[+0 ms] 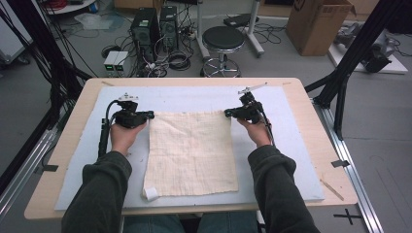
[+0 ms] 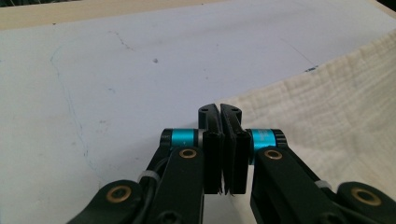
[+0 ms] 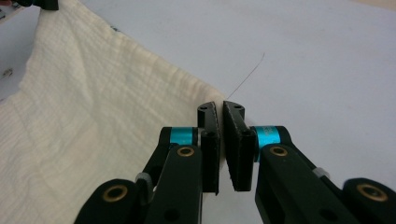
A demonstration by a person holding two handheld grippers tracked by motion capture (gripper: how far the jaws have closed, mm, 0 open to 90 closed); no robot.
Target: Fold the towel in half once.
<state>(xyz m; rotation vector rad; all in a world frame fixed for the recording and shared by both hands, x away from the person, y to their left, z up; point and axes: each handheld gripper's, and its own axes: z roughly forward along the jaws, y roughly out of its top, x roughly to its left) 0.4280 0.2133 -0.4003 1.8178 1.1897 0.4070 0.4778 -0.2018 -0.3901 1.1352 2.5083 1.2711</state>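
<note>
2 claws clench the cloth (image 1: 190, 153): left claw (image 1: 150, 115) and right claw (image 1: 227, 113) each pinch a far corner.

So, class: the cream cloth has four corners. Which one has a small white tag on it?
The near left corner of the cream cloth, closest to the person's left sleeve: its white tag sets it apart. The other three corners are bare.

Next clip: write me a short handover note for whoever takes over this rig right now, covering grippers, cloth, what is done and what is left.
Left gripper: shut on the far left corner of the cream cloth.
Right gripper: shut on the far right corner.
Cloth: spread on the grey mat, near edge lying flat, a small white tag at its near left corner.
Done: both far corners gripped.
Left: probably bring the far edge toward the near edge to fold, then release.
</note>
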